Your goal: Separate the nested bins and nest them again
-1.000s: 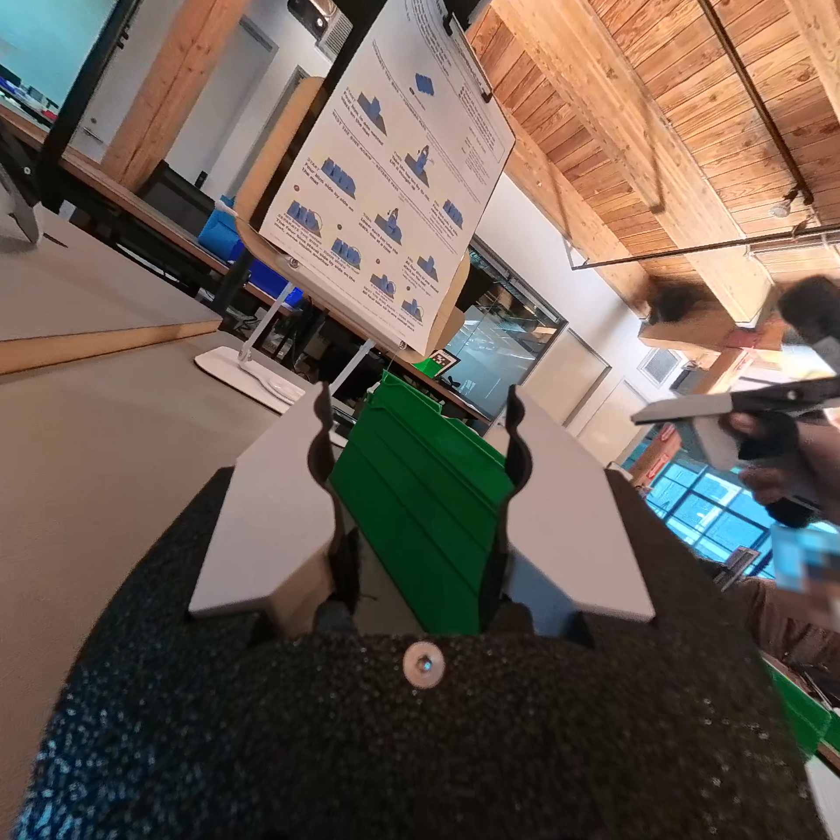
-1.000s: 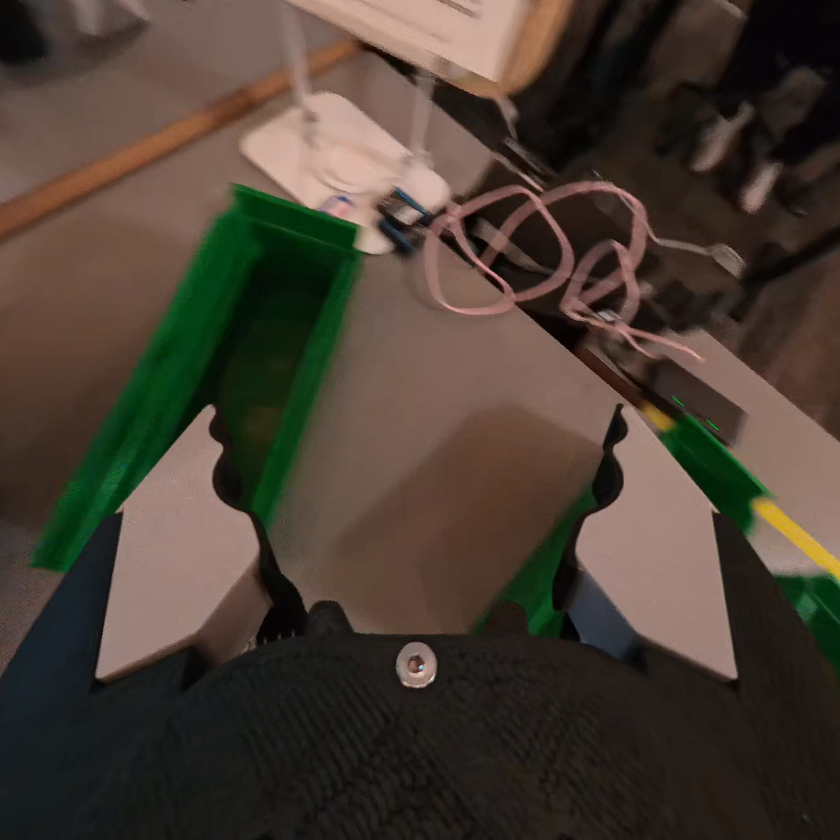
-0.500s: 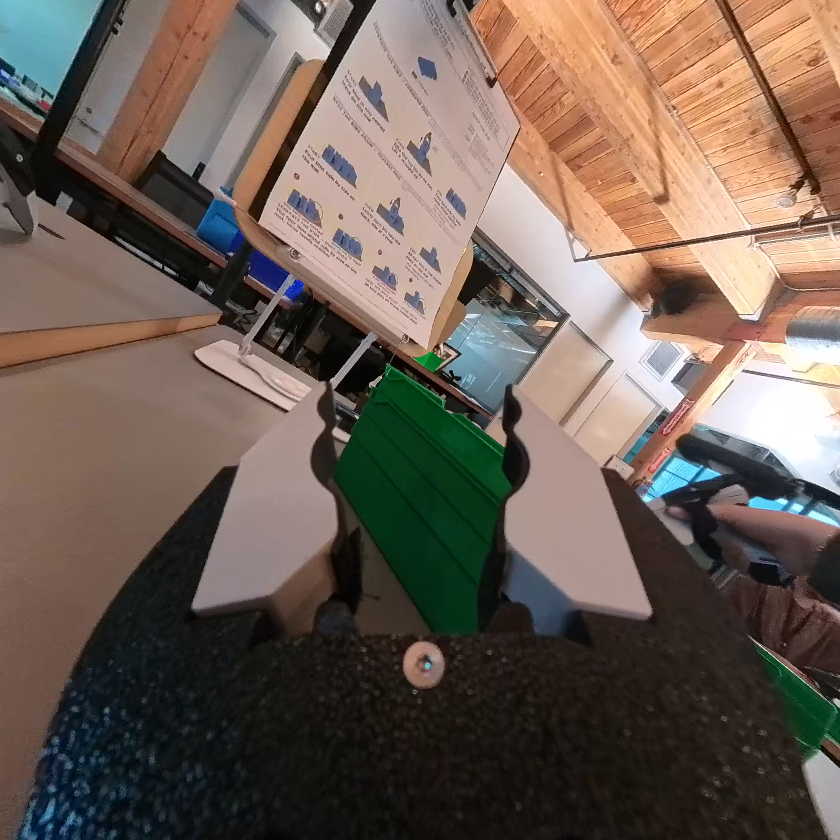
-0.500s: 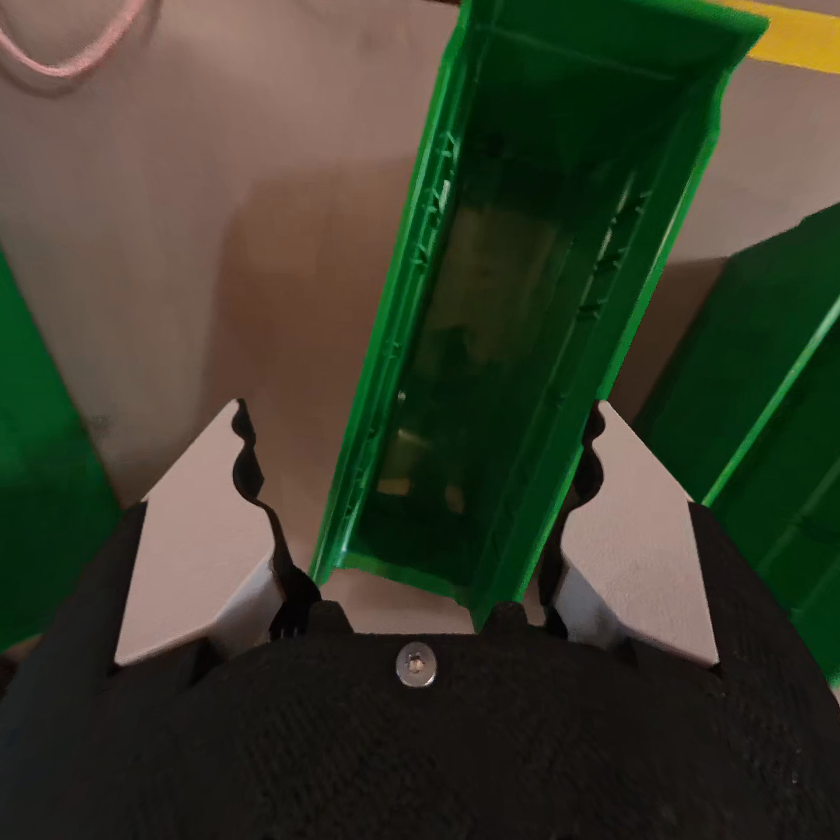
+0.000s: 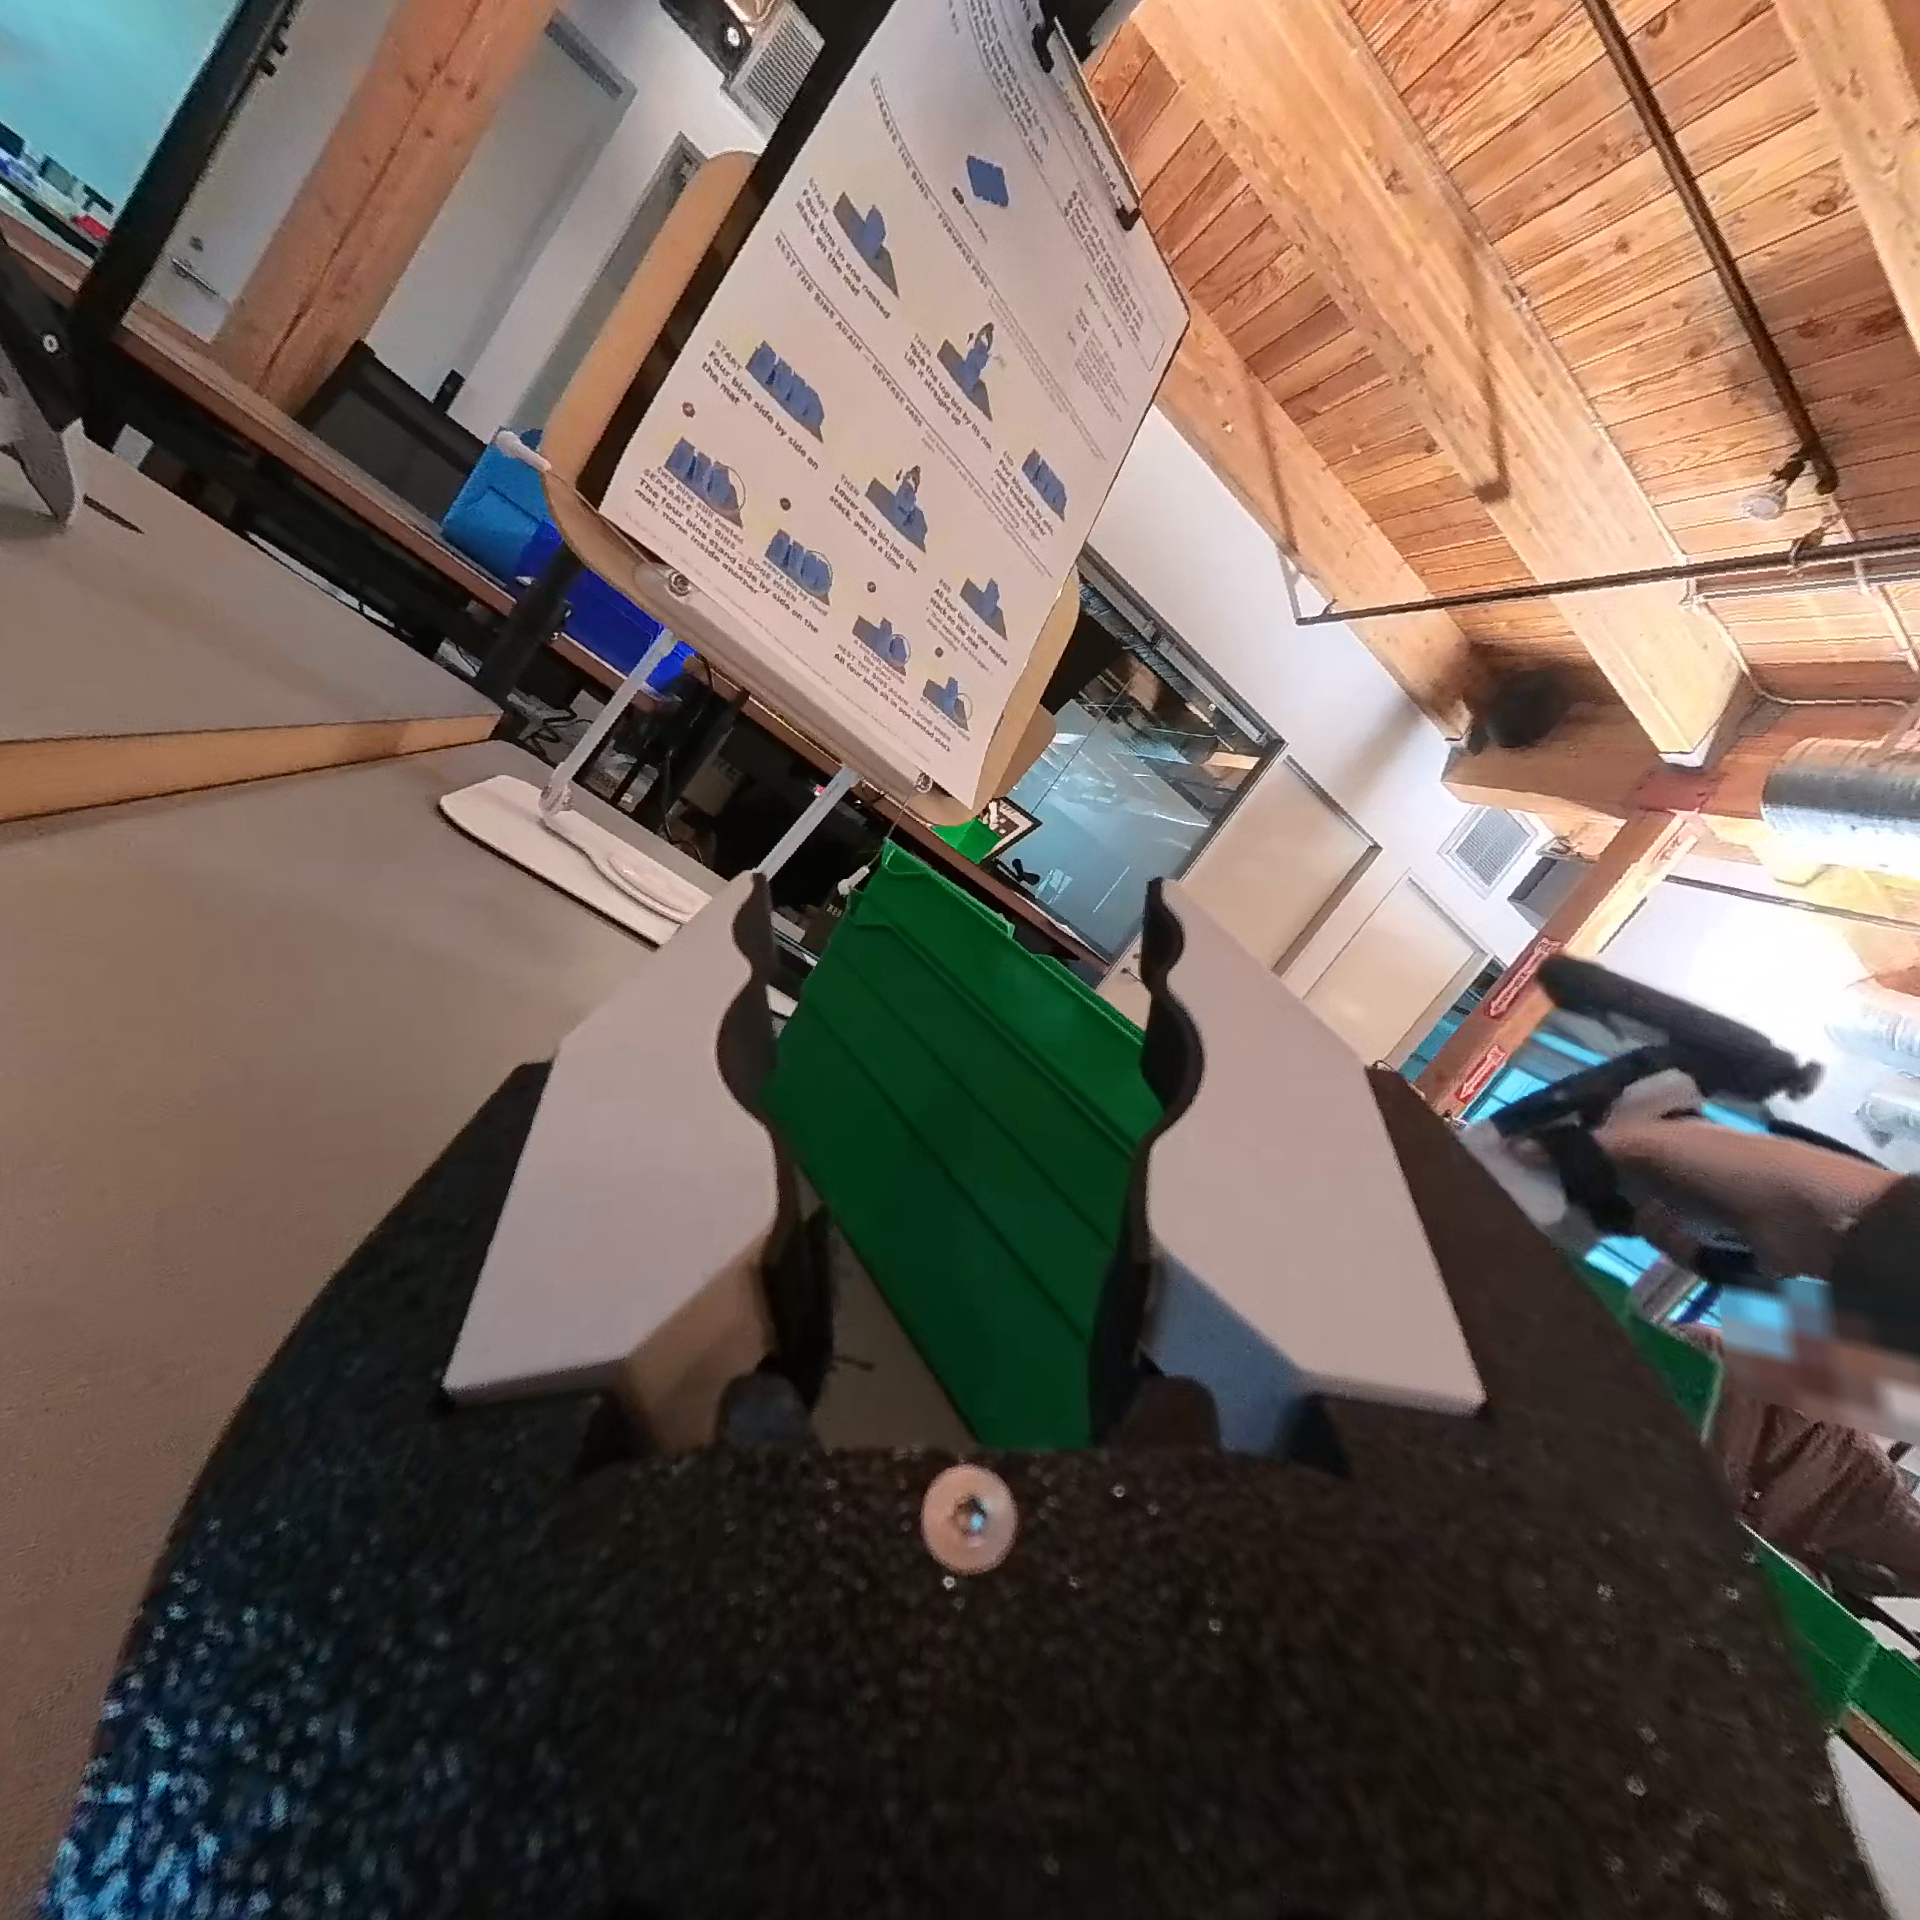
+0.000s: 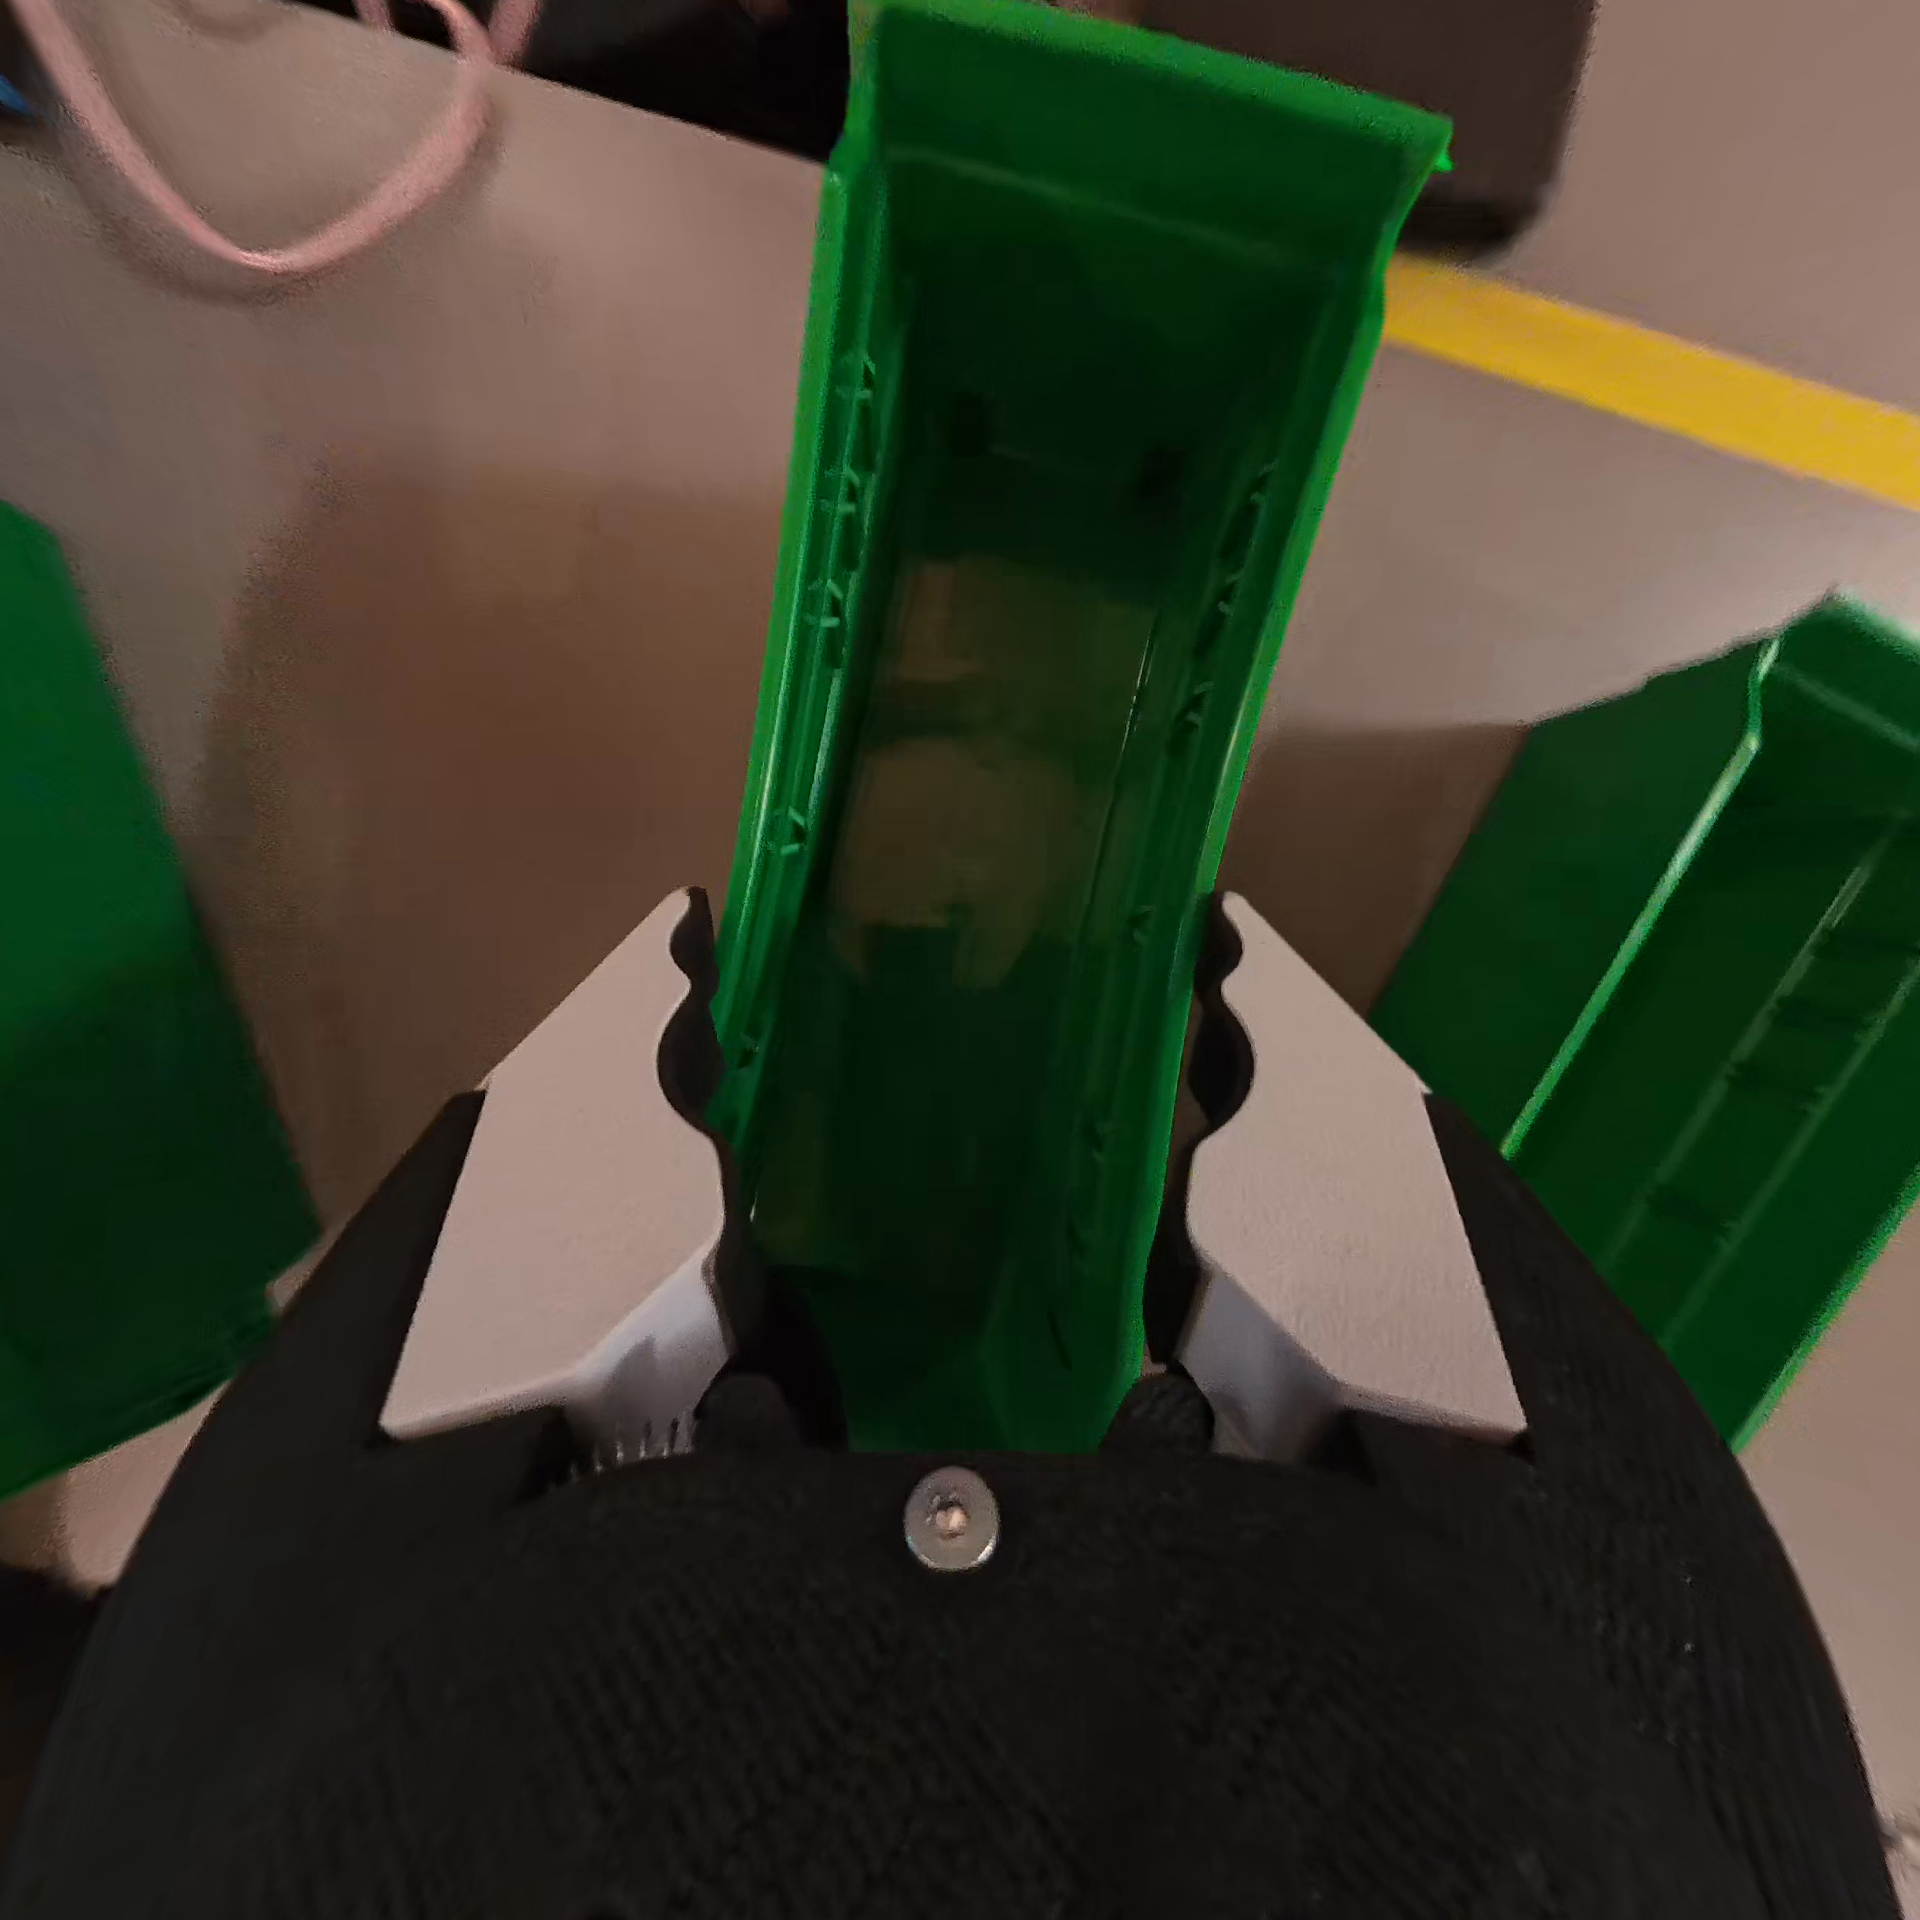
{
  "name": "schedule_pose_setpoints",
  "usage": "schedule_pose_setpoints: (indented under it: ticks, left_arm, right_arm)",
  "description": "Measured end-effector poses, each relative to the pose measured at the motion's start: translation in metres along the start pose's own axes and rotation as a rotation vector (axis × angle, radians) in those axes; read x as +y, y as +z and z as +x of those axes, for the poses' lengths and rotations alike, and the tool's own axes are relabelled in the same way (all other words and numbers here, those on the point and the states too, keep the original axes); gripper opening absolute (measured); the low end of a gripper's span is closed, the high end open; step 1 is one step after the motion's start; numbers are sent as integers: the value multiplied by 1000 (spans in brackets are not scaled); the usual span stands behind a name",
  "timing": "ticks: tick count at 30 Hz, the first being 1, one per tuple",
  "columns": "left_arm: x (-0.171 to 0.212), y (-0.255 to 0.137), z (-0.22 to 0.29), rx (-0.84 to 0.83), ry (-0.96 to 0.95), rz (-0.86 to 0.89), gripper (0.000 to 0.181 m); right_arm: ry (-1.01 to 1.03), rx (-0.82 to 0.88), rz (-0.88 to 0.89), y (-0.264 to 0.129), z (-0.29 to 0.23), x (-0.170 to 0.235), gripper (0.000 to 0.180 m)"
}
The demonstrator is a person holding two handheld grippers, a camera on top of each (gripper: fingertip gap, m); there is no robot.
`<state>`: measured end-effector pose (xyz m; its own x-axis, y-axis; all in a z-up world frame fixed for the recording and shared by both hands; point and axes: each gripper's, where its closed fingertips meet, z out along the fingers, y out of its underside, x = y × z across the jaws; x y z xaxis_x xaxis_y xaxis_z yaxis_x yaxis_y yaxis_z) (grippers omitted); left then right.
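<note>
Now | right claw (image 6: 956, 1081) closed across near end of middle green bin (image 6: 1049, 623) on table (image 6: 436, 582) | left claw (image 5: 961, 1049) half-open, nothing gripped | bin judged light, stiff, slick; best held by side walls.

L gripper (image 5: 961, 971): black, rough speckled body w/ bluish glints, one silver screw (image 5: 968, 1516) centred near the front edge. Two pale grey wedge-shaped fingers (image 5: 634, 1174), inner edges lined w/ wavy black pads. R gripper (image 6: 956, 997): same build, black textured body, silver hex screw (image 6: 951, 1521), grey fingers (image 6: 582, 1174), scalloped black pads. In the left wrist view, the R gripper shows farther off, w/ a dark strap and a dark brown sleeve (image 5: 1875, 1242).
</note>
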<state>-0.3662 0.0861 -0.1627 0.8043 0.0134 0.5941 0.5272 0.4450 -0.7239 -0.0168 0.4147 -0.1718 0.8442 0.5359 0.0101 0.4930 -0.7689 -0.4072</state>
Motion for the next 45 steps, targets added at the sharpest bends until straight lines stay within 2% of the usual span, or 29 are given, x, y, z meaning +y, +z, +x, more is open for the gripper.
schedule_pose_setpoints:
  ticks: [5, 9, 13, 17, 23, 28, 33, 38, 45]
  left_arm:
    - [2, 0, -1, 4, -20, -5, 69]
    - [2, -1, -1, -6, -13, -9, 66]
    - [4, 0, -2, -7, -13, -12, 66]
    - [6, 0, -4, -15, -10, -26, 66]
    - [5, -1, -4, -18, -3, -25, 66]
    - [6, 0, -4, -16, -8, -27, 66]
    - [7, 1, -3, -13, -10, -32, 66]
    - [9, 2, -2, -12, -11, -42, 66]
    - [10, 2, -1, -9, -15, -45, 67]
  right_arm:
    - [-162, -173, 166, -66, -93, -30, 93]
    - [-257, -336, 243, -103, -172, -32, 93]
    - [-312, -453, 246, -119, -237, -22, 93]
    - [-345, -466, 210, -113, -278, -11, 94]
    - [-336, -436, 188, -91, -305, -4, 95]
    - [-357, -329, 206, -66, -305, -3, 95]
    - [-330, -319, 220, -47, -310, -3, 96]
    - [-387, -257, 237, -31, -315, 6, 98]
    - [-410, -210, 354, -19, -321, 14, 103]
